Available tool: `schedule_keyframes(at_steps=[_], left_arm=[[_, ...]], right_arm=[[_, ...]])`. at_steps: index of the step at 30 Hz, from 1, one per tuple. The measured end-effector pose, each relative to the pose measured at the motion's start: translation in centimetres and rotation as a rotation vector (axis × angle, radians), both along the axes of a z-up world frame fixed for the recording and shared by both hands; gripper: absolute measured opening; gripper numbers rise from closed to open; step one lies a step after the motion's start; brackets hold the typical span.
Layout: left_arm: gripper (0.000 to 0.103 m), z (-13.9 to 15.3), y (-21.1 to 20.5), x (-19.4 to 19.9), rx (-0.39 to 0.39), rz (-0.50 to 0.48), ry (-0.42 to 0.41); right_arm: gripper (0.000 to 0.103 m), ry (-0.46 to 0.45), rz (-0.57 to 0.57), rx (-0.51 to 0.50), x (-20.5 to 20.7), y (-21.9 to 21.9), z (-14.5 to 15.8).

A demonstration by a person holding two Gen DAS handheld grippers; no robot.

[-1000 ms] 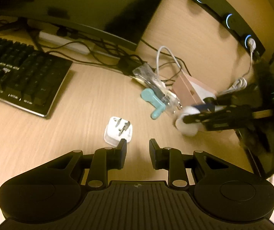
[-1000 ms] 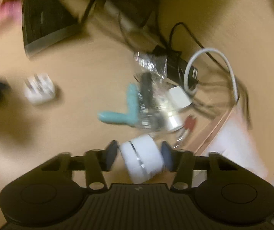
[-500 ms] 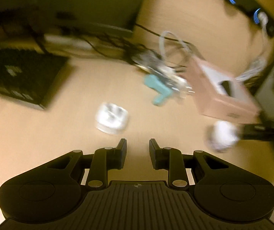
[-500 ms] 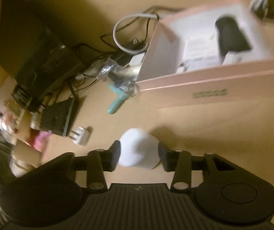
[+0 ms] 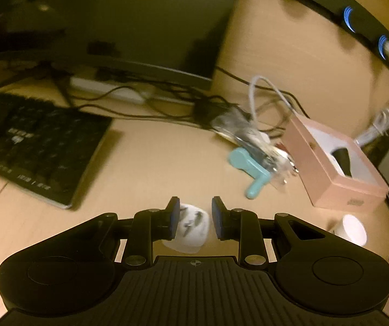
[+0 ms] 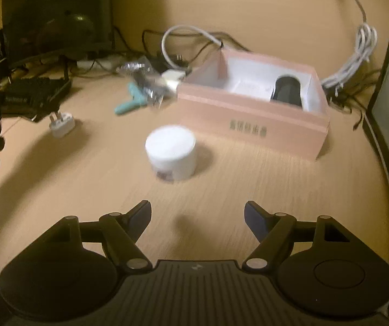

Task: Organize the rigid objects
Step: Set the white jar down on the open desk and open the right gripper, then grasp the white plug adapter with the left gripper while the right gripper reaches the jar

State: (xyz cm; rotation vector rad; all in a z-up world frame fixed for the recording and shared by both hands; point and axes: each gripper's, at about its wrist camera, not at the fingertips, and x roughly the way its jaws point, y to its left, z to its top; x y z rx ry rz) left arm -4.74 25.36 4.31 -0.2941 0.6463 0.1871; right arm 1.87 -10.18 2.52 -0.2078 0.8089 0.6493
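Note:
A white plug adapter (image 5: 191, 231) lies prongs-up on the wooden desk, right under my left gripper (image 5: 194, 212). Its narrow jaws straddle the adapter without clamping it. The right wrist view shows the same adapter (image 6: 62, 123) far to the left. A white round jar (image 6: 171, 149) stands upright on the desk in front of my right gripper (image 6: 197, 214). That gripper's jaws are opening wide and nothing is between them. Behind the jar is an open pink box (image 6: 251, 116) with a black object (image 6: 288, 89) inside. The jar (image 5: 350, 229) and box (image 5: 338, 187) also show in the left wrist view.
A teal tool (image 5: 248, 167) and a clear plastic bag (image 5: 248, 135) lie left of the box among dark cables. A black keyboard (image 5: 36, 149) sits at the left under a monitor (image 5: 112, 13). Bundled white cables (image 6: 357, 62) hang at the right.
My right gripper carried the jar to the front of the pink box, let it go and backed off. My left gripper moved forward over the plug adapter.

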Motion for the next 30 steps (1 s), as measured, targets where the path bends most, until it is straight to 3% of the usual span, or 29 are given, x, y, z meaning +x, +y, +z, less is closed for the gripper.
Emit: schedule_keyframes(at_steps=[3,6,12,16,19,24,30], left_arm=[[0.03,-0.2,-1.5,0.6,0.124,-0.038,0.021],[0.031,-0.4,-2.4,0.9,0.183,-0.05,0.025],[0.051,-0.7,-3.2,1.1,0.214,-0.103,0.019],[0.051,-0.6,-3.1,1.0,0.194,-0.14,0.021],[0.05,-0.2,-2.5,0.3,0.203,-0.096,-0.019],[0.049,-1.5,-1.3,1.7,0.172,-0.087,0.065],[0.05,-3.0,-1.5,3.3,0.181,-0.114,0.101]], right_arm=[[0.076,-0.003,-0.004,-0.032,-0.4,0.7,-0.8],[0.076,-0.002,-0.008,-0.051,-0.7,1.1,-1.6],[0.076,0.015,-0.012,-0.065,-0.8,1.4,-2.1],[0.076,0.014,-0.013,-0.068,-0.8,1.5,-2.1],[0.077,0.011,-0.013,-0.07,-0.8,1.6,-2.1],[0.078,0.012,-0.017,-0.066,-0.8,1.8,-2.2],[0.085,0.012,-0.022,-0.051,-0.8,1.4,-2.5]])
